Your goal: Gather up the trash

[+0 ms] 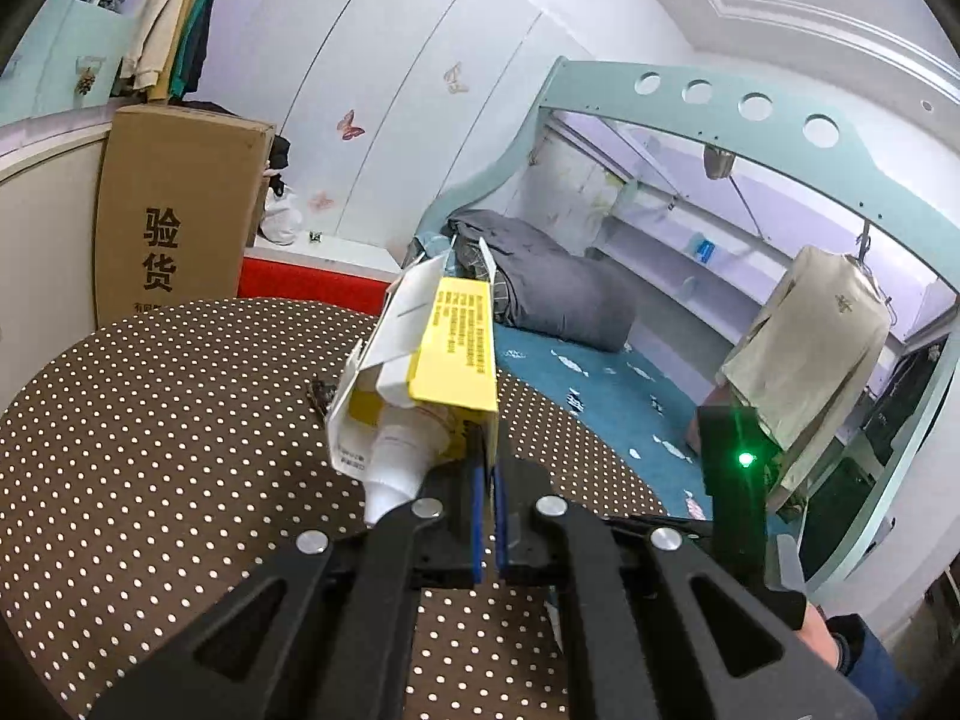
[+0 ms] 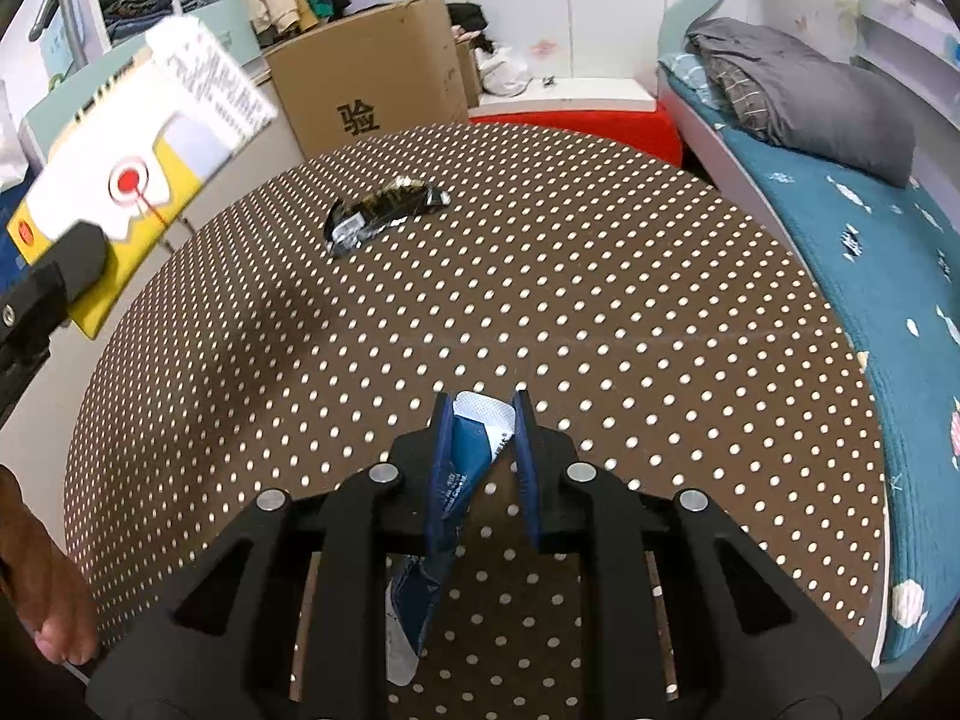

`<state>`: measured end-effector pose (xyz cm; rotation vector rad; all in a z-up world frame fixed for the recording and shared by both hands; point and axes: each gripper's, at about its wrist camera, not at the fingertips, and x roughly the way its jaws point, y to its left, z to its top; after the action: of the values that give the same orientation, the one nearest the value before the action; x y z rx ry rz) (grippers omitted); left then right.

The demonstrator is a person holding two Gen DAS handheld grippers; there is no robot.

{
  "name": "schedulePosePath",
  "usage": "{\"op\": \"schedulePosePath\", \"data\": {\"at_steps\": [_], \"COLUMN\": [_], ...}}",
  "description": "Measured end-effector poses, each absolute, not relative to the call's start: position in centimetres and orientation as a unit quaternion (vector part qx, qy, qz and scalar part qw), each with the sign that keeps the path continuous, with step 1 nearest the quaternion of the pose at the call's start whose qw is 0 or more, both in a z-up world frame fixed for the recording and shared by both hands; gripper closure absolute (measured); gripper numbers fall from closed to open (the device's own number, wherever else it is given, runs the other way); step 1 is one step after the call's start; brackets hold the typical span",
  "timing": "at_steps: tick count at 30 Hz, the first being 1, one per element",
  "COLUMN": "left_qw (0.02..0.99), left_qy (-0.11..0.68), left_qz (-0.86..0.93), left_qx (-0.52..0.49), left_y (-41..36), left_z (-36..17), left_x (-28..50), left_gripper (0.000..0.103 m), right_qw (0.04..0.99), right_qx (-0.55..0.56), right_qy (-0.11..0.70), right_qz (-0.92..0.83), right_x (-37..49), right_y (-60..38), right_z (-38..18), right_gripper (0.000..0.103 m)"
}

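The round table (image 2: 540,276), covered with a brown cloth with white dots, is taken here as the landmark. Above its left side, as it is seen from the right wrist camera, a yellow and white carton (image 1: 441,348) is held up in the air by the left gripper (image 1: 487,516). The jaws are closed fully on one thin wall of the carton, near its open end, so that the box stands out forward from the fingers; a white tube (image 1: 396,468) is hanging partly out of this open end. Probably the wall was chosen because the whole box is too wide for the jaws, and the tube could slip out if the box is tilted more. Over the near edge of the table, the right gripper (image 2: 483,438) is closed on a crumpled blue and white wrapper (image 2: 465,456), which is pinched between the blue pads and hangs down below them; the jaws are not fully together because the folded foil is between them. On the far half of the table, one black wrapper (image 2: 384,210) is lying flat on the cloth and is touched by nothing. It is judged that two pieces of trash are already lifted from the table and one is not yet collected. No bin is visible in either view, so where the pieces will be put cannot be told. Behind the table a cardboard box (image 2: 372,78) is standing, and to the right of it there is a bed (image 2: 840,228).
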<state>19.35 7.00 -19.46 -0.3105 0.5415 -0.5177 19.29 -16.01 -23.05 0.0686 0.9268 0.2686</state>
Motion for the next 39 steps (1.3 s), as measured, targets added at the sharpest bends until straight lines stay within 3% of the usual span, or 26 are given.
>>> {"op": "schedulePosePath", "data": {"at_steps": [1, 2, 4, 10, 13, 14, 15, 24, 30, 39], "left_qw": [0.918, 0.918, 0.916, 0.894, 0.883, 0.885, 0.891, 0.898, 0.915, 0.921], "left_qy": [0.271, 0.28, 0.299, 0.399, 0.419, 0.417, 0.414, 0.399, 0.388, 0.387], "left_qz": [-0.247, -0.24, -0.224, -0.164, -0.166, -0.166, -0.149, -0.166, -0.085, -0.005], "left_qx": [-0.149, -0.148, -0.148, -0.123, -0.128, -0.123, -0.109, -0.083, -0.073, -0.042], "left_y": [6.9, 7.0, 7.3, 7.7, 8.0, 8.1, 8.1, 13.0, 19.4, 24.0], "left_z": [-19.7, -20.1, -20.9, -24.6, -25.5, -25.3, -25.0, -24.3, -23.8, -23.7], "left_x": [19.3, 19.5, 19.9, 21.3, 21.3, 20.9, 20.5, 15.7, 15.6, 16.4], "left_gripper": [0.1, 0.1, 0.1, 0.095, 0.057, 0.027, 0.013, 0.013, 0.013, 0.014], "right_qw": [0.884, 0.883, 0.887, 0.885, 0.885, 0.886, 0.886, 0.881, 0.864, 0.844], "right_qx": [0.039, 0.045, 0.045, 0.047, 0.049, 0.051, 0.052, 0.073, 0.063, 0.079], "right_qy": [0.448, 0.448, 0.439, 0.437, 0.436, 0.434, 0.433, 0.421, 0.429, 0.439], "right_qz": [0.131, 0.131, 0.134, 0.151, 0.155, 0.157, 0.158, 0.203, 0.256, 0.299], "right_x": [19.3, 19.2, 19.0, 18.4, 18.4, 18.2, 18.4, 16.7, 16.4, 18.4], "right_y": [-16.0, -16.2, -16.2, -15.3, -14.6, -14.3, -14.0, -10.0, -4.4, 2.9], "right_z": [-23.1, -23.0, -22.5, -21.9, -21.5, -21.1, -20.9, -19.4, -20.1, -21.9], "right_gripper": [0.077, 0.058, 0.043, 0.043, 0.043, 0.043, 0.043, 0.044, 0.062, 0.069]}}
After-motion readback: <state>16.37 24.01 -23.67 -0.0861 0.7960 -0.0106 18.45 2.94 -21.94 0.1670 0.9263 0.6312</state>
